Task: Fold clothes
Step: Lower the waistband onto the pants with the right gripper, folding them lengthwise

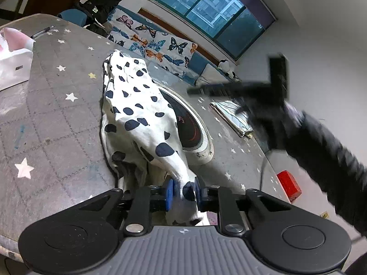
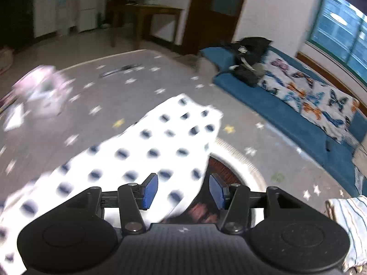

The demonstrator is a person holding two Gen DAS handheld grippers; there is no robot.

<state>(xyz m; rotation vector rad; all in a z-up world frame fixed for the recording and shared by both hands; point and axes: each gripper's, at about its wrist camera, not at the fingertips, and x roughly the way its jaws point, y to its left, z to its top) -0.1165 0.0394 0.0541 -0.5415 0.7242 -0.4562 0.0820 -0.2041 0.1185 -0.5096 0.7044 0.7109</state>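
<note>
A white garment with dark blue spots lies lengthwise on a grey star-patterned table. My left gripper is shut on the near end of it, which is pulled up off the table. In the right wrist view the same garment spreads below my right gripper. That gripper is open and empty, above the garment's right edge. It also shows in the left wrist view, blurred, held by a black-sleeved arm.
A round white-rimmed appliance with a dark top sits partly under the garment. A folded striped cloth lies at the right. A white bag, a pen and a red box are on the table. A butterfly-print sofa stands behind.
</note>
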